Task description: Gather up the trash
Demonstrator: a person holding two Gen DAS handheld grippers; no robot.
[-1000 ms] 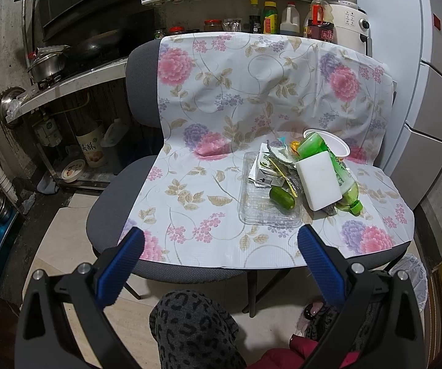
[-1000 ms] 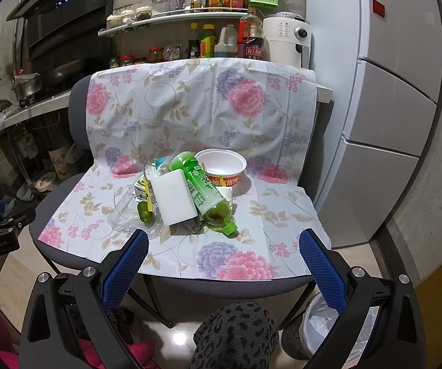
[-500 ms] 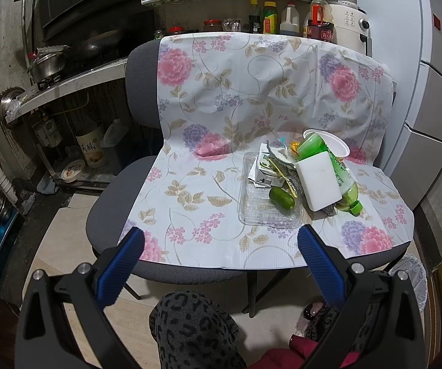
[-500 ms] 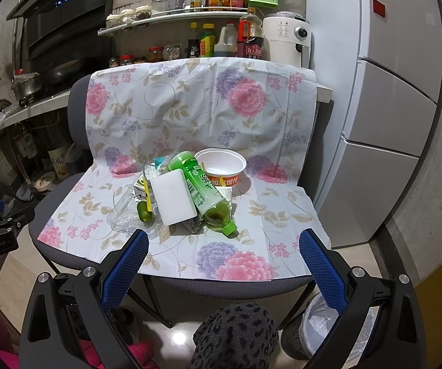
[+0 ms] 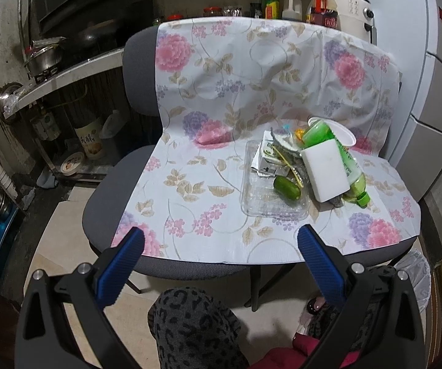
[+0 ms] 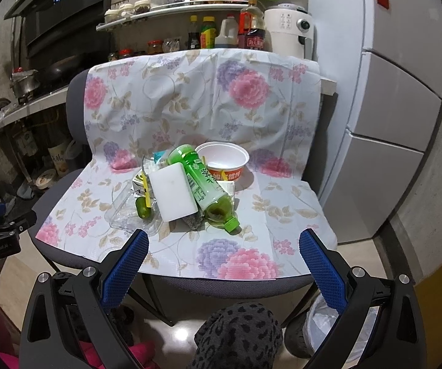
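Note:
A pile of trash lies on a chair seat covered with a floral cloth [image 5: 190, 190]. It holds a green plastic bottle [image 6: 208, 184], a white foam block [image 6: 173, 193], a white noodle bowl [image 6: 224, 161], a clear plastic tray [image 5: 267, 203], a small carton [image 5: 265, 156] and a small green fruit [image 5: 287, 187]. My left gripper [image 5: 221, 246] is open, in front of the seat's near edge and left of the pile. My right gripper [image 6: 224, 249] is open too, just short of the bottle's cap. Neither holds anything.
A bin with a white liner [image 6: 338, 323] stands on the floor under the chair's right front. A person's patterned knee [image 6: 239, 335] is below the grippers. A fridge [image 6: 390, 107] stands to the right; shelves with bottles [image 6: 221, 30] and a stove counter [image 5: 67, 70] are behind.

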